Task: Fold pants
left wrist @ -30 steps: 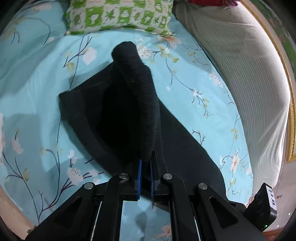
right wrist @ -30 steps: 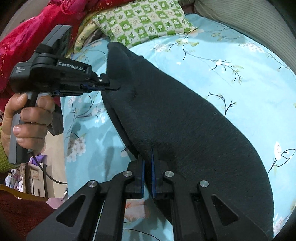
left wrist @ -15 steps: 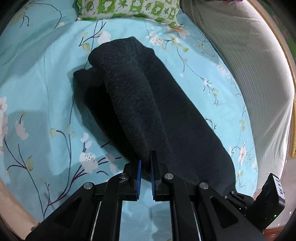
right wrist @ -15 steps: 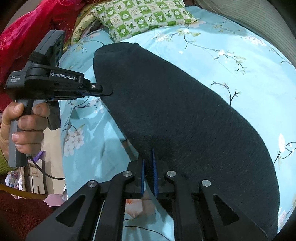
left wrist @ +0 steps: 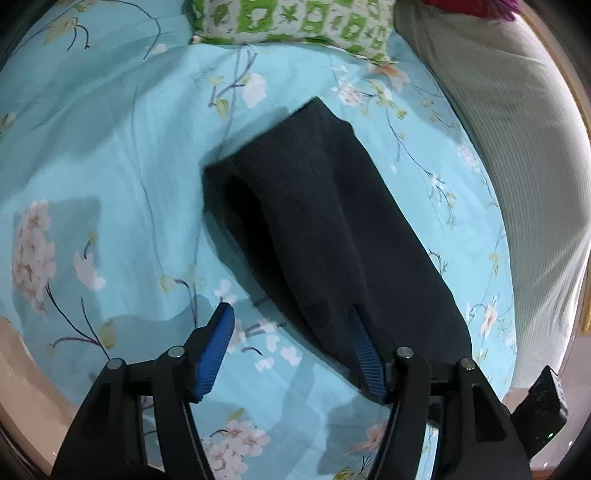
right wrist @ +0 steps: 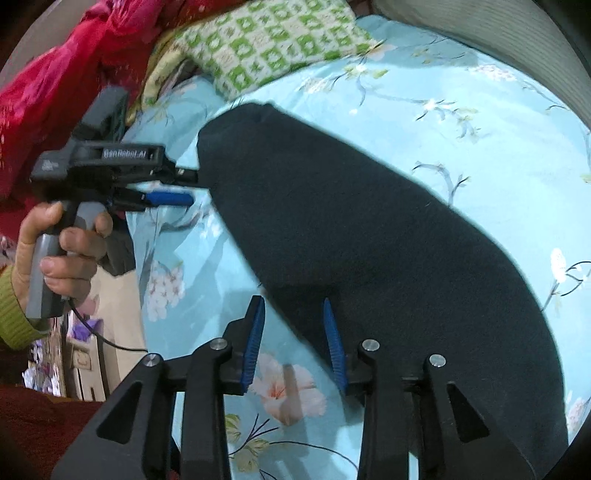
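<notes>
The dark pants (left wrist: 317,221) lie folded flat on the blue floral bedsheet (left wrist: 110,177), also seen in the right wrist view (right wrist: 369,251). My left gripper (left wrist: 291,314) is open, its jaws wide apart, with the near edge of the pants between the blue pads (left wrist: 218,343). It shows from the side in the right wrist view (right wrist: 184,188), open at the pants' far corner. My right gripper (right wrist: 293,306) is open, its jaws straddling the near edge of the pants, holding nothing.
A green-and-white checked pillow (left wrist: 295,22) lies at the head of the bed, also in the right wrist view (right wrist: 273,40). A grey striped blanket (left wrist: 517,155) runs along the right. Red fabric (right wrist: 55,70) is piled at the left. The bed edge and floor clutter (right wrist: 74,354) lie lower left.
Both grippers have opened and let go of the pants. The lifted fold has dropped and the pants now lie flat on the sheet.
</notes>
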